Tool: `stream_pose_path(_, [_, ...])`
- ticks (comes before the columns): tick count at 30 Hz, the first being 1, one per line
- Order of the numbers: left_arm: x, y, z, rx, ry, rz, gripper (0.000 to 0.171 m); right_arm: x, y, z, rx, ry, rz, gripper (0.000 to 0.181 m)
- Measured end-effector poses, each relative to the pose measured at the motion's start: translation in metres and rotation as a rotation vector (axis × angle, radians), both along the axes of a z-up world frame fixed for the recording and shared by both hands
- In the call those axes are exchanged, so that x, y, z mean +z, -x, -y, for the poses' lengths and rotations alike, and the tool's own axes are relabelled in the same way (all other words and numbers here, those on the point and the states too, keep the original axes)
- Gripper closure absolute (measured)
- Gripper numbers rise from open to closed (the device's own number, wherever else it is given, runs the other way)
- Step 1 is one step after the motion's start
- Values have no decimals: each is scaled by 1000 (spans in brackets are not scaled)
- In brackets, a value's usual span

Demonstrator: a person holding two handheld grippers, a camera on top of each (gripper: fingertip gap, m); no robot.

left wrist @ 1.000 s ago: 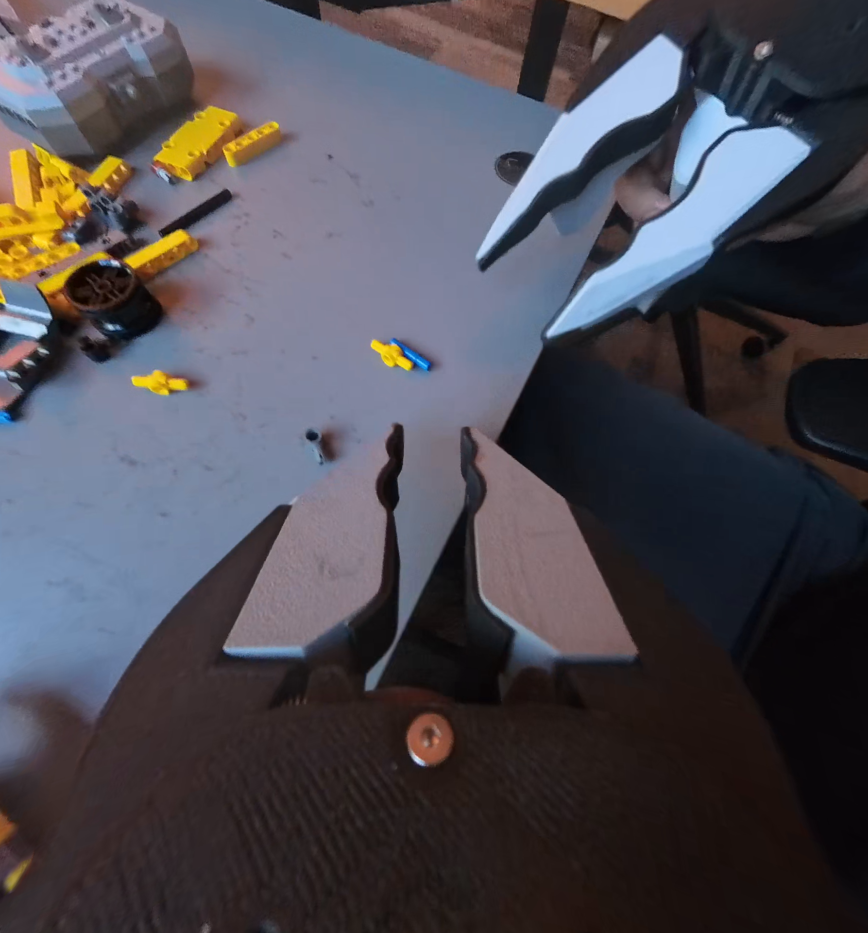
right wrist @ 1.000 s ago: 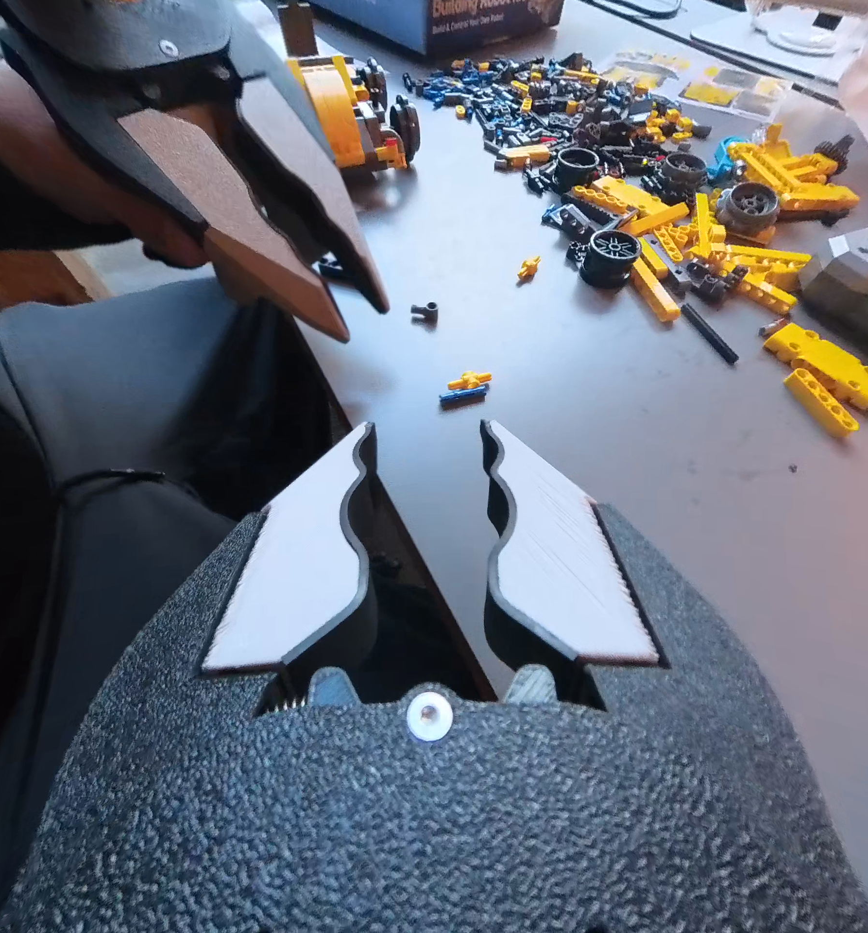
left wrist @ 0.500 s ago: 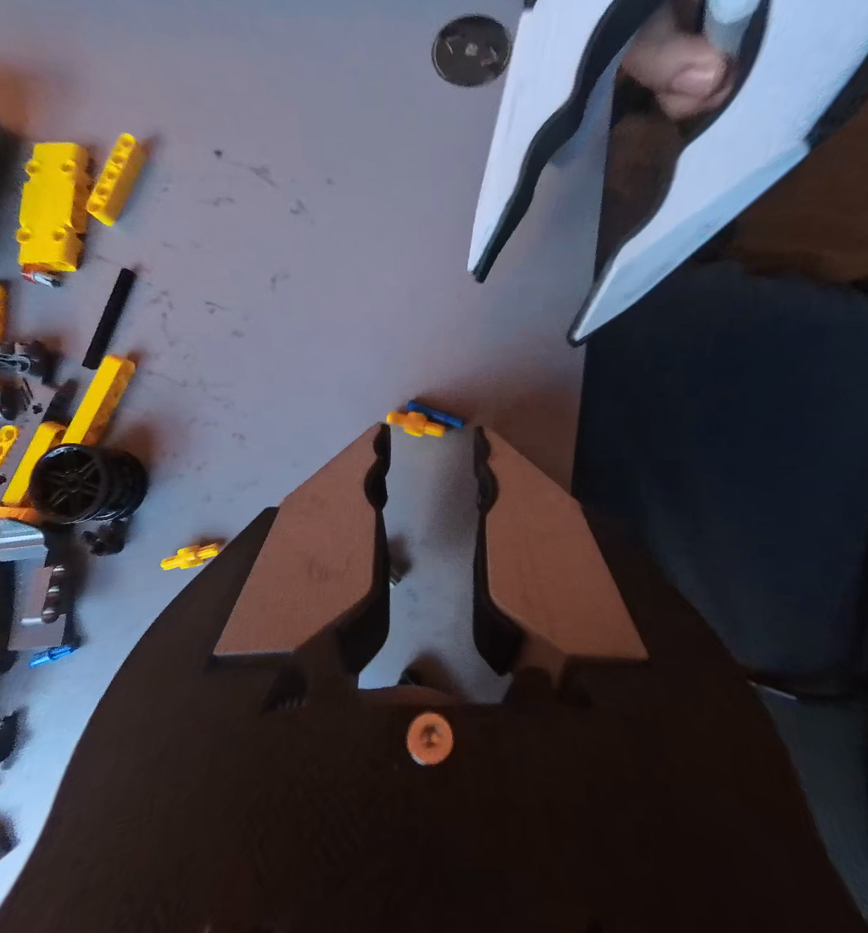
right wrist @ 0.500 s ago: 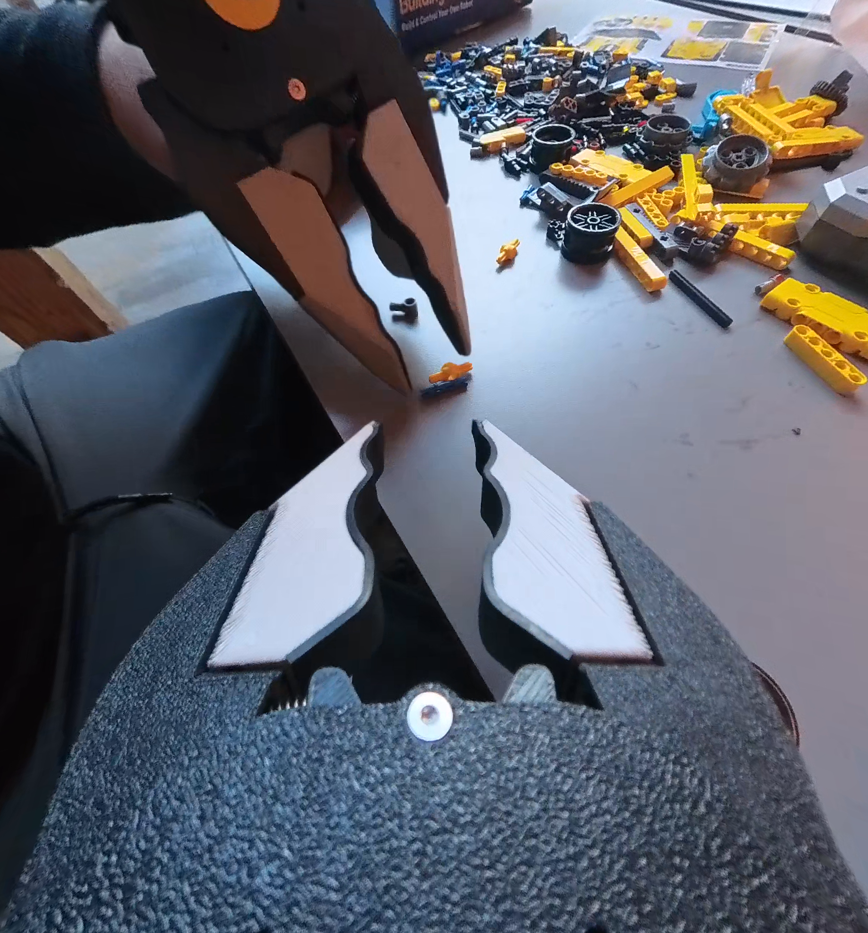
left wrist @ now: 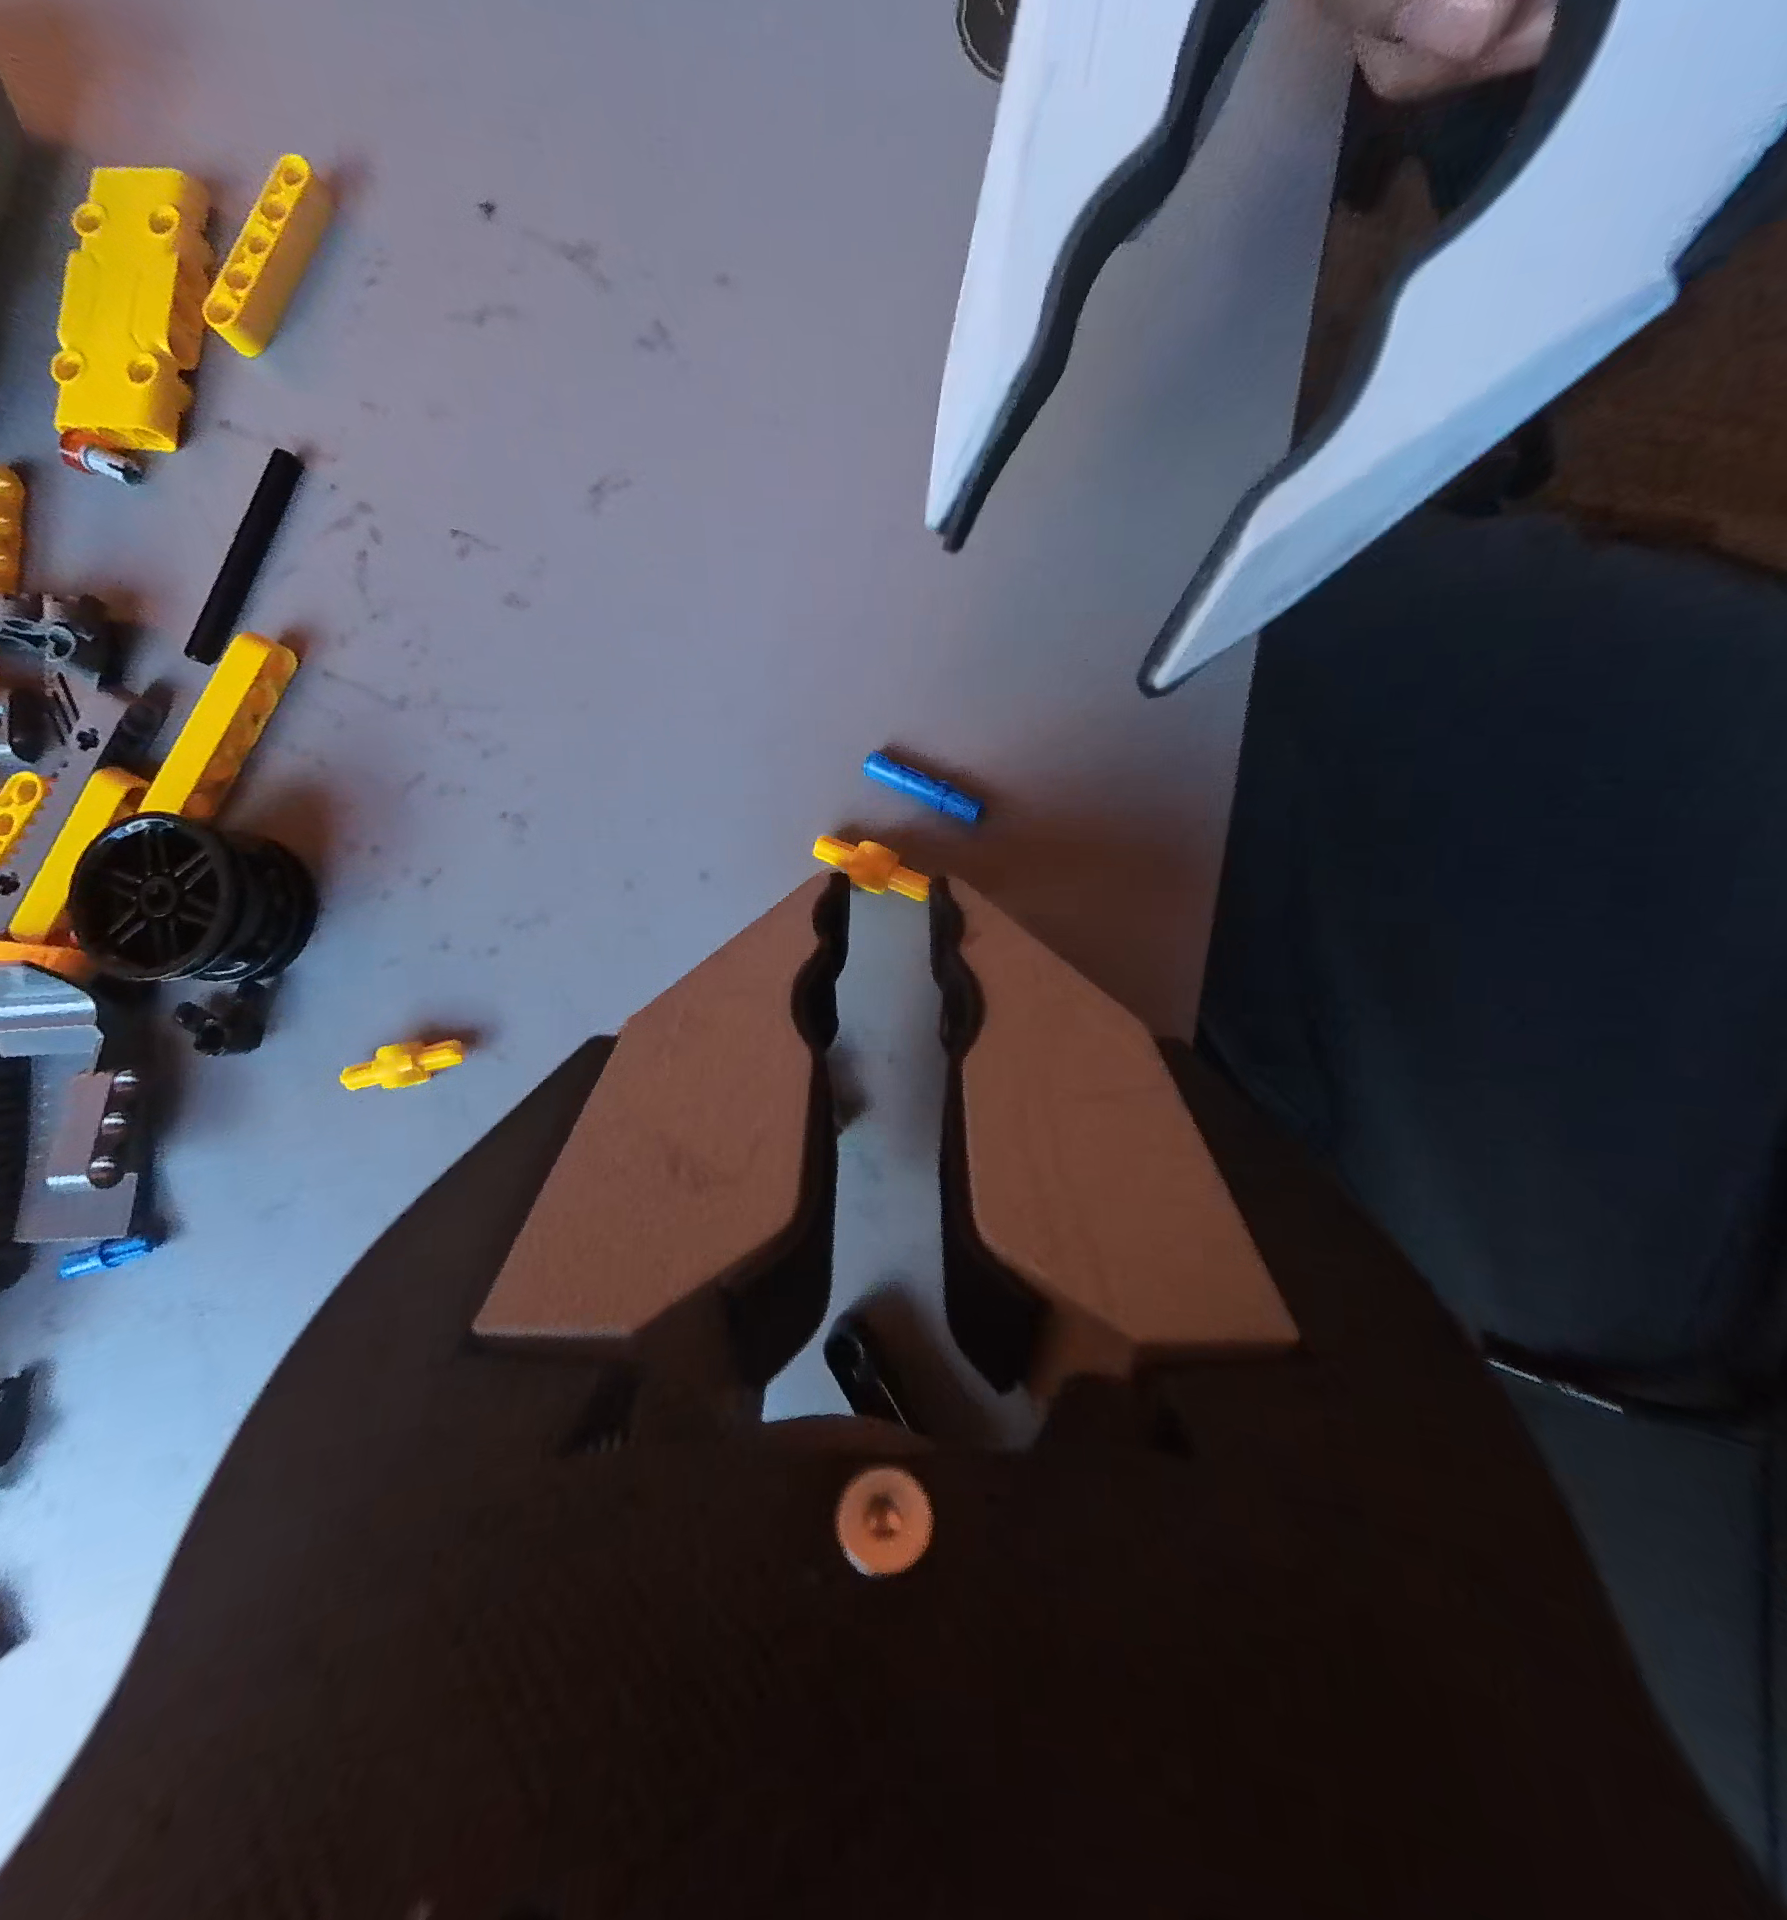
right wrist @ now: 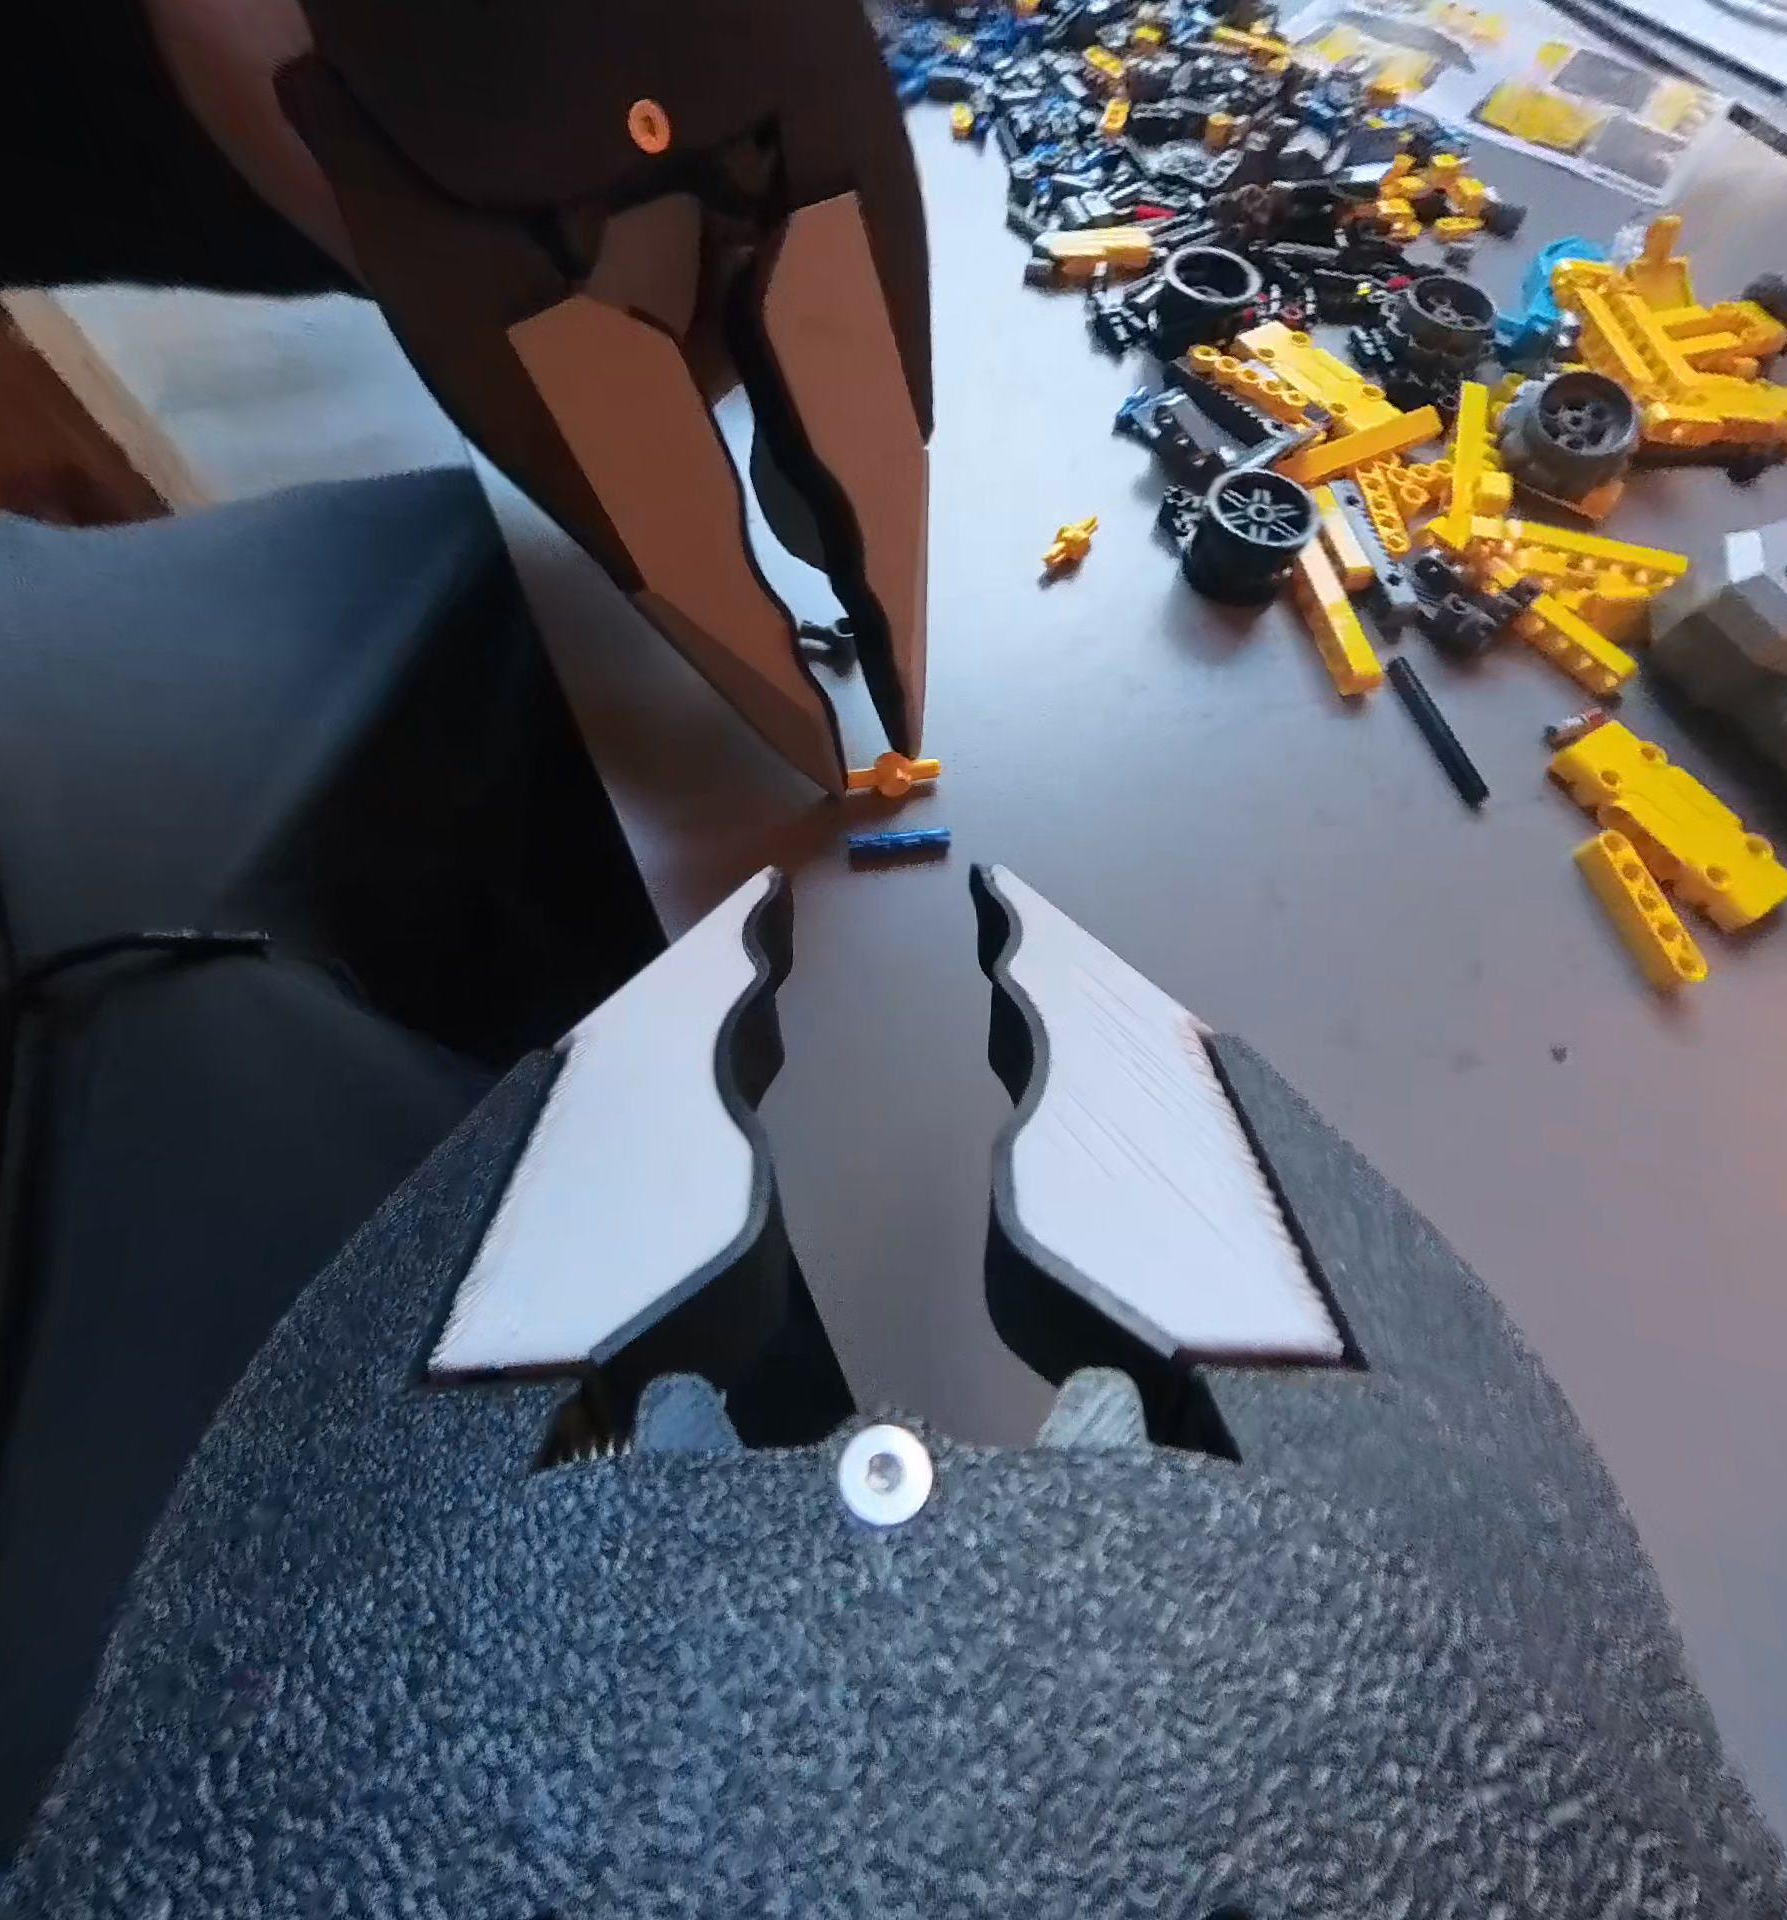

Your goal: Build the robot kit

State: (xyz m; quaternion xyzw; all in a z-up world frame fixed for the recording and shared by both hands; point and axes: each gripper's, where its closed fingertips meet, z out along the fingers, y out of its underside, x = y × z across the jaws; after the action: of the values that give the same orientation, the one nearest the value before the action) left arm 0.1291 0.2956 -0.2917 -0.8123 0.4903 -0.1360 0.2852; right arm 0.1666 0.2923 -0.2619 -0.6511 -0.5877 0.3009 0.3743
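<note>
A small orange pin (left wrist: 871, 865) lies on the grey table (left wrist: 598, 436) close to its edge. A blue pin (left wrist: 920, 787) lies just beyond it, apart from it. My left gripper (left wrist: 884, 894) has brown fingers, is narrowly open and points down, with its tips at the orange pin. The right wrist view shows the left gripper (right wrist: 868, 767) with its tips down on the orange pin (right wrist: 894, 774). My right gripper (right wrist: 876, 878) has white fingers and is open and empty, just short of the blue pin (right wrist: 897, 844). The right gripper also shows in the left wrist view (left wrist: 1055, 608), hovering above the table.
A heap of yellow beams (right wrist: 1471, 488), black wheels (right wrist: 1247, 520) and dark small parts covers the table's far side. A grey block (right wrist: 1762, 613) and a black axle (right wrist: 1434, 717) lie near it. A second yellow pin (left wrist: 401, 1065) lies alone. A person's dark-clothed leg (left wrist: 1543, 935) is beside the table edge. The gap from one gripper's tips to the other's is roughly 5 cm.
My left gripper has come forward and down onto the orange pin, jaws a little narrower. The orange pin now lies apart from the blue one. My right gripper has moved closer to the blue pin.
</note>
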Motion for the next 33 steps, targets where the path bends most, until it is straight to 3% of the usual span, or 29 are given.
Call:
stream_pose_path(6, [0,4,9,-25,10,1,159,-6,14,2,118,-61,111,145])
stream_pose_path(21, [0,-5,56,-347,-9,10,159,-27,35,42,361,-126,202,153])
stream_pose_path(24, [0,-6,59,-393,-36,5,159,-29,36,47,410,-114,211,163])
stream_pose_path(28, [-1,-4,59,-395,-20,15,160,-31,37,50,438,-101,226,166])
stream_pose_path(33, [-1,2,53,-335,-26,14,148,-30,35,54,424,-39,219,175])
